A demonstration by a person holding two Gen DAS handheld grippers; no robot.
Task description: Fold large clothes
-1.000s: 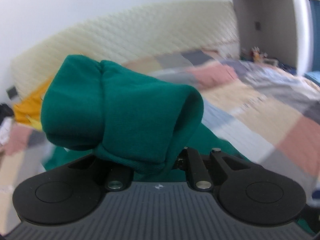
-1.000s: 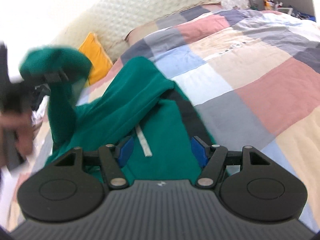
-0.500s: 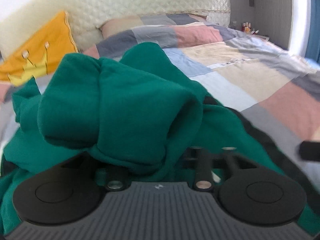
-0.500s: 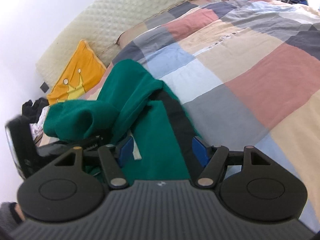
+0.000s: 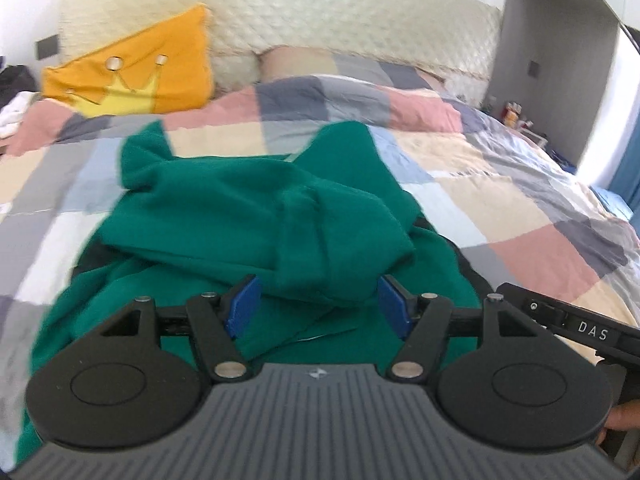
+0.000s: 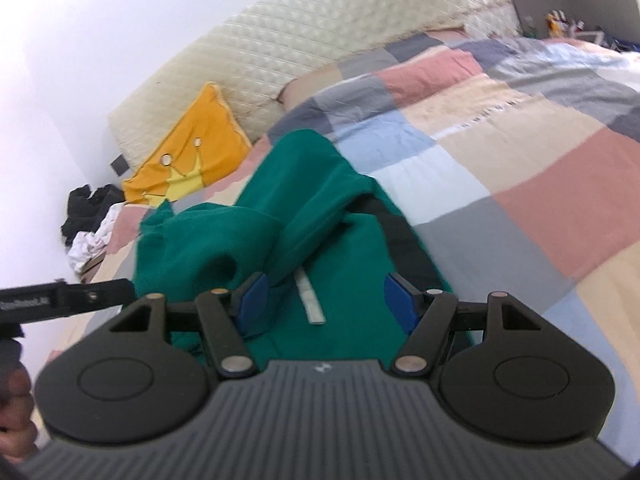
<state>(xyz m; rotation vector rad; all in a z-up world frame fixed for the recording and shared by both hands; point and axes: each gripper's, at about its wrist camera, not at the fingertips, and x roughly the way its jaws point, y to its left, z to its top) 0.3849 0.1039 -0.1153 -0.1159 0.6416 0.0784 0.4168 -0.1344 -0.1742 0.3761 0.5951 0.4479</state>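
One green garment [image 5: 256, 216] lies in a heap on the checked quilt [image 5: 500, 184], and that is the only piece of clothing being worked on here. One sleeve [image 5: 340, 248] is thrown across the top of the body, bunched and rounded at its end. A single pale drawstring [image 6: 310, 300] runs down the front, and one black stripe [image 6: 404, 240] edges the right side of the cloth.

Two tongs are in play. The left gripper [image 5: 318, 304] has just been opening; its two blue pads [image 5: 242, 306] now stand apart on either side of the sleeve end, and the cloth sits between them without being pinched. So that one is released. The right gripper [image 6: 326, 300] hangs low over the garment's front, its two blue pads [image 6: 400, 300] also spread wide, the drawstring lying between them below, nothing clamped. Both tools let go, then, side by side and close together: from the left one's camera a black bar of the other tool pokes in at the right edge, and the same happens mirrored from the right.

Behind the garment, one orange cushion [image 5: 136, 76] with a yellow crown leans against the quilted cream headboard [image 5: 340, 20]. One dark and white pile of laundry [image 6: 88, 224] sits off at the bed's far left corner.
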